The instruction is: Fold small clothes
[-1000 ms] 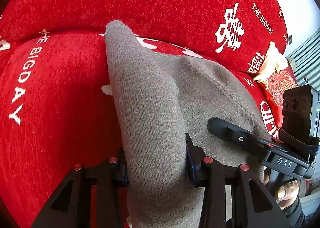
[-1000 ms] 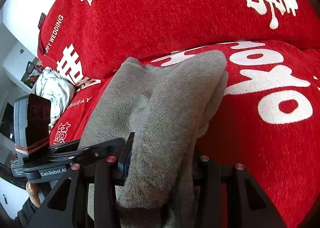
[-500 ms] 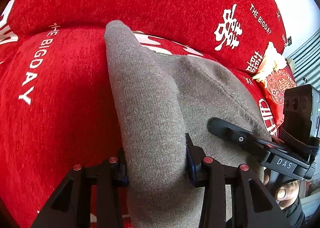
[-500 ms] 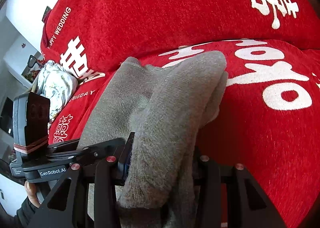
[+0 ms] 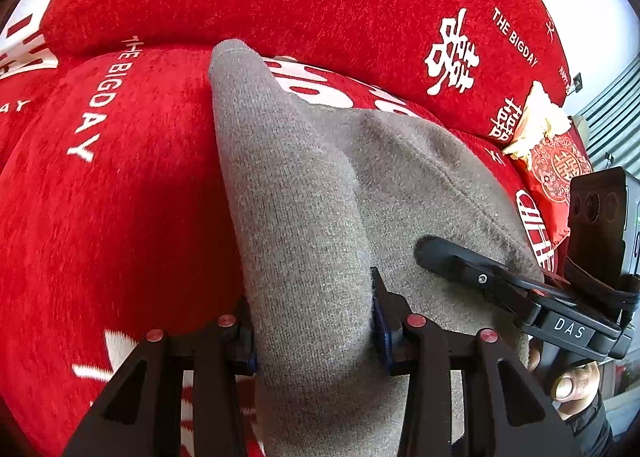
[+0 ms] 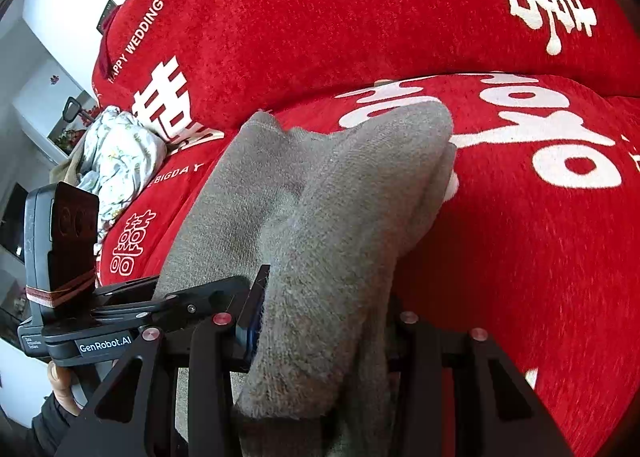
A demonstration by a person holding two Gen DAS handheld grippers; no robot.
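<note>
Both my grippers clamp one grey garment above the red sofa.
Left wrist view: my left gripper (image 5: 314, 321) jaws pinch a fold of the grey garment (image 5: 296, 193), the right gripper (image 5: 480, 277) alongside. Right wrist view: my right gripper (image 6: 324, 321) jaws grip another fold over the red sofa (image 6: 520, 257).

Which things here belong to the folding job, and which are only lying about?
Belonging to the job:
- grey knitted garment, bunched between the jaws of both tools
- left hand-held gripper, shut on it
- right hand-held gripper, shut on it
- red sofa cover it lies on

Only lying about:
- floral cloth, crumpled
- red patterned packet at the sofa's end
</note>
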